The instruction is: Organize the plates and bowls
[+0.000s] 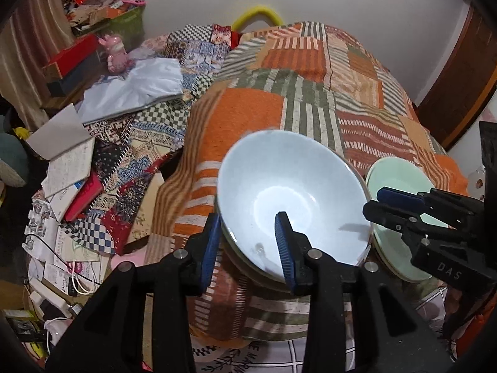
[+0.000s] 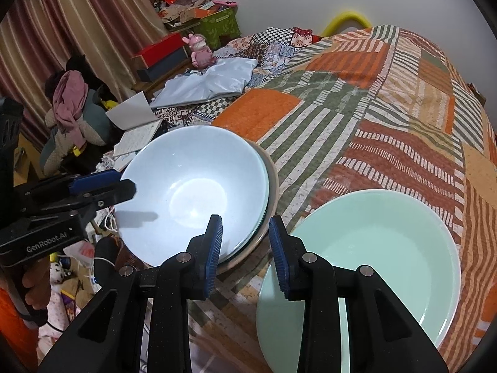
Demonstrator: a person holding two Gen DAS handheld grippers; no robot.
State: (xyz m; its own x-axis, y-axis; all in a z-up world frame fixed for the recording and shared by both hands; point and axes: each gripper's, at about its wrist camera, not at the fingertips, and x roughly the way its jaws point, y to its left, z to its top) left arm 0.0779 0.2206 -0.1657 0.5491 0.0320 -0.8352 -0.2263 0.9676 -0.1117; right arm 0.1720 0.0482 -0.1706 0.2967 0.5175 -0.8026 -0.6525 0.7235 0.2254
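Bowl: we see a pale blue bowl, glossy inside, sitting in a tan-rimmed dish on the patchwork quilt.
Plate: mint green plate, w/ another under it, just right of bowl.
L gripper: fingers straddle bowl's near rim, one inside, one outside; parted, can't tell if pinching.
R gripper: fingers apart, holding nothing; right finger over plate's near-left rim, left finger at bowl's edge.
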